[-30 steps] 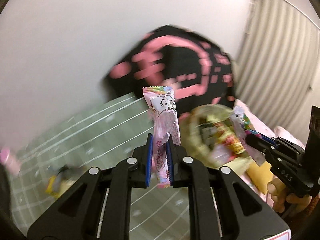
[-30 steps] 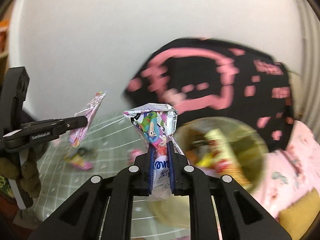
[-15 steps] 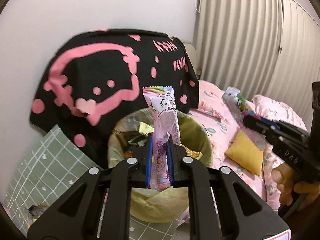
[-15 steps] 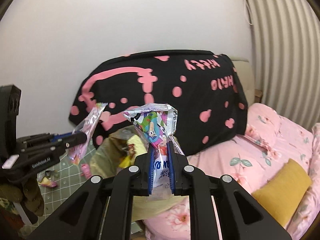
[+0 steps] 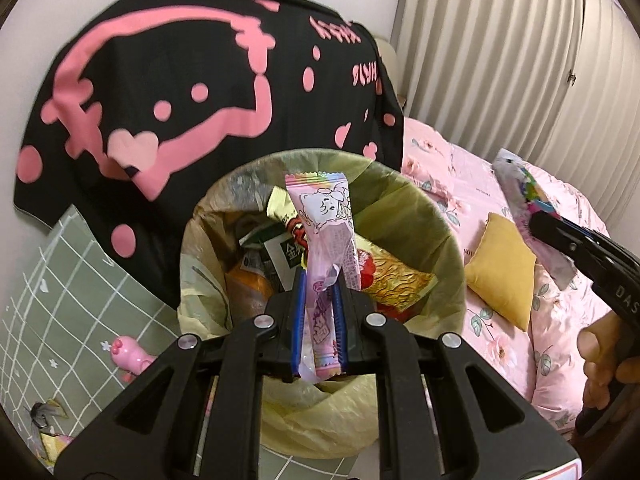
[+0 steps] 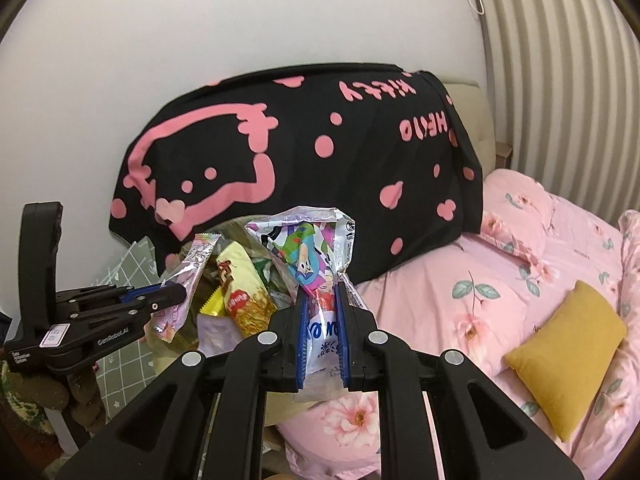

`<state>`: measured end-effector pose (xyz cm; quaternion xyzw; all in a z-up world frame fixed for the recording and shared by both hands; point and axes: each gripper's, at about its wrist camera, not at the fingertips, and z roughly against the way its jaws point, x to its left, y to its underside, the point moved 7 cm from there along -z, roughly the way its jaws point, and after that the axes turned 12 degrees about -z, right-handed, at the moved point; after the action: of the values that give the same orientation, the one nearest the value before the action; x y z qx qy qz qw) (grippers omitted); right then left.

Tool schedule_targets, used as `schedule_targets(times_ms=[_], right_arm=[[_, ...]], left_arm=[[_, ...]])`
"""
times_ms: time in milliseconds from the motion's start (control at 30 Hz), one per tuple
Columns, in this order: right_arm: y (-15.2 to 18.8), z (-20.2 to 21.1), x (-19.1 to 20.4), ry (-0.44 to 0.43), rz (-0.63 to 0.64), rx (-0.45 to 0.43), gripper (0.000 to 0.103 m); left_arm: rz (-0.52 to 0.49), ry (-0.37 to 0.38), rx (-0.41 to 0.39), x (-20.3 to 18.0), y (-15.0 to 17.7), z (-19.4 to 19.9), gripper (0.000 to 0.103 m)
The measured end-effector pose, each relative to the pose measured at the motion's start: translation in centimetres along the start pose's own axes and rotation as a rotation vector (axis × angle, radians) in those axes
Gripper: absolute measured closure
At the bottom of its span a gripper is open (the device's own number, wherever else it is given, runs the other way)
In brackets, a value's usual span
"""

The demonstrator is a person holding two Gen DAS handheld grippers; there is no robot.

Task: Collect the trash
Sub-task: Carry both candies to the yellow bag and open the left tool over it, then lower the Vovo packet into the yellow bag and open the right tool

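**Holding two wrappers at the bin, both not yet dropped**

Hovering over the mouth of the lined trash bin (image 5: 416, 204), the left gripper (image 5: 318, 312) has its blue-padded fingers (image 5: 297, 320) closed on a pink cartoon candy wrapper (image 5: 326, 232), which stands upright between them directly above the rubbish inside. The bin, fitted with a yellowish bag, already holds a fair pile: an orange-and-yellow snack packet (image 5: 394, 280), a dark green sachet (image 5: 286, 254) and other crumpled packaging. That suggests a good part of the collecting is done.

The right gripper (image 6: 322, 320) likewise has its fingers clamped on a crinkled multicoloured snack bag (image 6: 308, 252). From its own camera it sits just beside the bin, toward the pink floral bed (image 6: 532, 248), so it looks to need a short carry leftward before its bag is over the opening.

Judging by this, the left wrapper is at the release point and the right one is next in line. Some litter appears to remain on the green grid floor mat (image 5: 60, 280): a small pink item (image 5: 130, 356) near the bin's base and some torn scraps (image 5: 44, 424) farther out. Whether the pink item is trash or a toy is unclear. A black and pink Hello Kitty shirt (image 6: 304, 152) hangs behind the bin, and a mustard cushion (image 6: 568, 348) lies on the bed.
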<state>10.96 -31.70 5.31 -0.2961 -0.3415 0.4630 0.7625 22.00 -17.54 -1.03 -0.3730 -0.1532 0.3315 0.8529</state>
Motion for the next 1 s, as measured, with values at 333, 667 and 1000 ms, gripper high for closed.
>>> schedule_targets(times_ms=[333, 667, 1000], right_arm=[[0.1, 0.0, -0.3, 0.036, 0.004, 0.006, 0.090], [-0.3, -2.3, 2.6, -0.055, 0.020, 0.021, 0.090], [0.4, -7.2, 7.8, -0.102, 0.118, 0.067, 0.090]], left_arm=[[0.079, 0.095, -0.014, 1.8, -0.4, -2.0, 0.061], [0.173, 0.002, -0.060, 6.0, 1.3, 1.7, 0.058], [0.273, -0.132, -0.020, 11.2, 7.3, 5.6, 0.057]])
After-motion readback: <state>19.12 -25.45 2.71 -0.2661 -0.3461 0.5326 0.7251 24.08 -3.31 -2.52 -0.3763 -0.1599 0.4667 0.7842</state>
